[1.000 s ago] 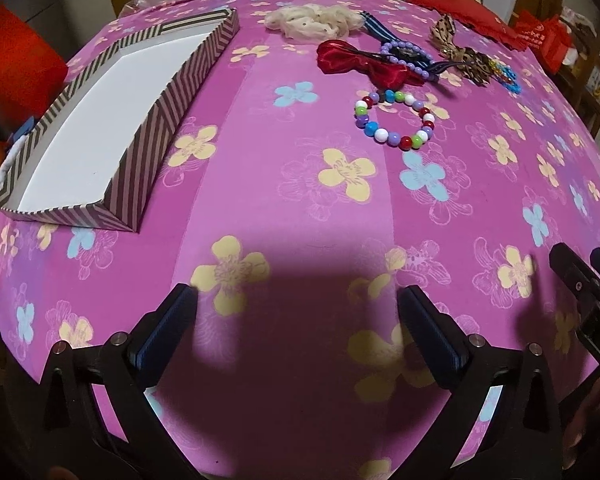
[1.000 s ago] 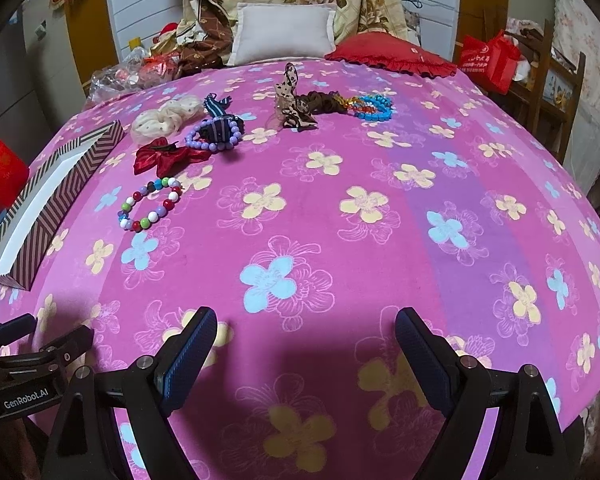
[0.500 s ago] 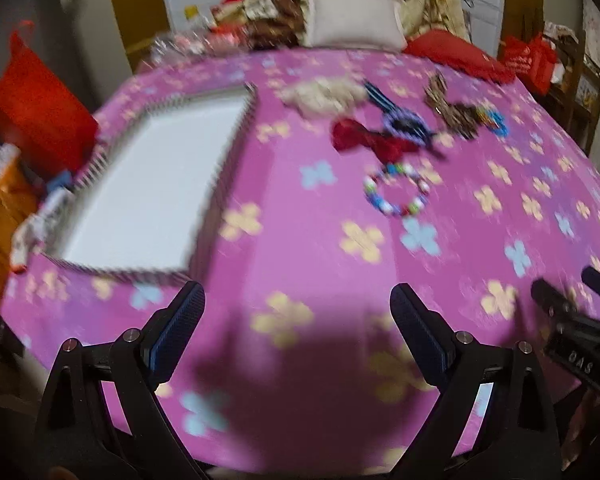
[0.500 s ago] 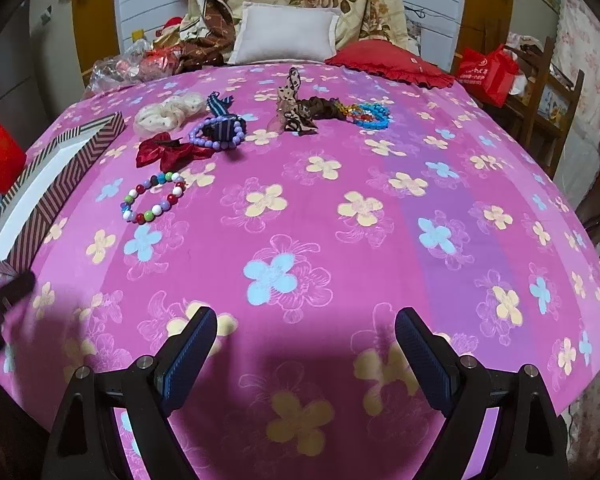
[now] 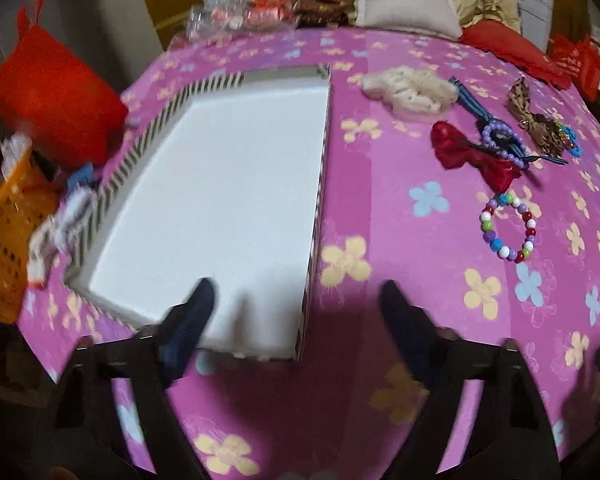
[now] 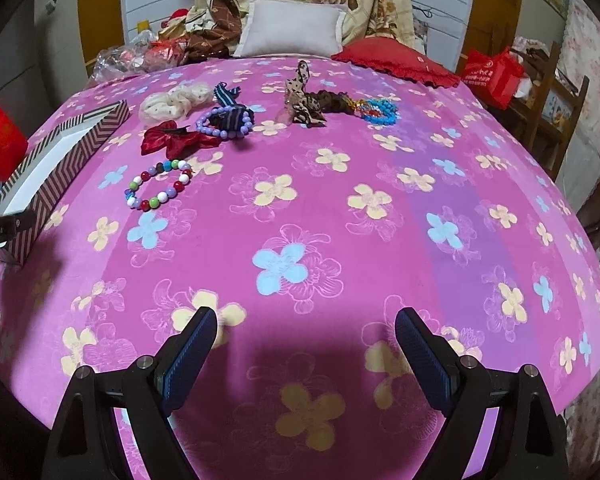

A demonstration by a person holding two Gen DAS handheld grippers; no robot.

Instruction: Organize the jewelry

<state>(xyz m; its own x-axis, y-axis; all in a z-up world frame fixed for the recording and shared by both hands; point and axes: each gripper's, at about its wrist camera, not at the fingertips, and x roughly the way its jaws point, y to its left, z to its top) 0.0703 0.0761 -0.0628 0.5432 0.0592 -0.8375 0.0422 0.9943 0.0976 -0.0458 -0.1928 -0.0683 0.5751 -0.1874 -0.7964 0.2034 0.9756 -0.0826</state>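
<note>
A: We start at the left gripper. Its jaws have just been closing a little, yet we see them spread wide, with only the near right corner of the striped tray showing between them; the pads grip nothing. It tilts steeply down over the bed.

B: And the right gripper?

A: Wide apart too, and empty. We see only the pink flowered bedspread between its fingers, and it also points down at a slant.

B: Which way does the tray run?

A: Its long axis leads away from the left gripper toward the headboard, white floor up, near end just under the left finger. That view is blurred, so we cannot tell whether the finger touches the rim.

B: And the jewelry?

A: The multicoloured bead bracelet lies flat as an open ring, right of the tray and ahead of the left gripper's right finger. Just beyond it the red bow stretches crosswise. The purple bead bracelet rests against the bow, around a striped blue ribbon. Past them lies the cream scrunchie, and off to the right the leopard bow beside the blue bead bracelet.
</note>
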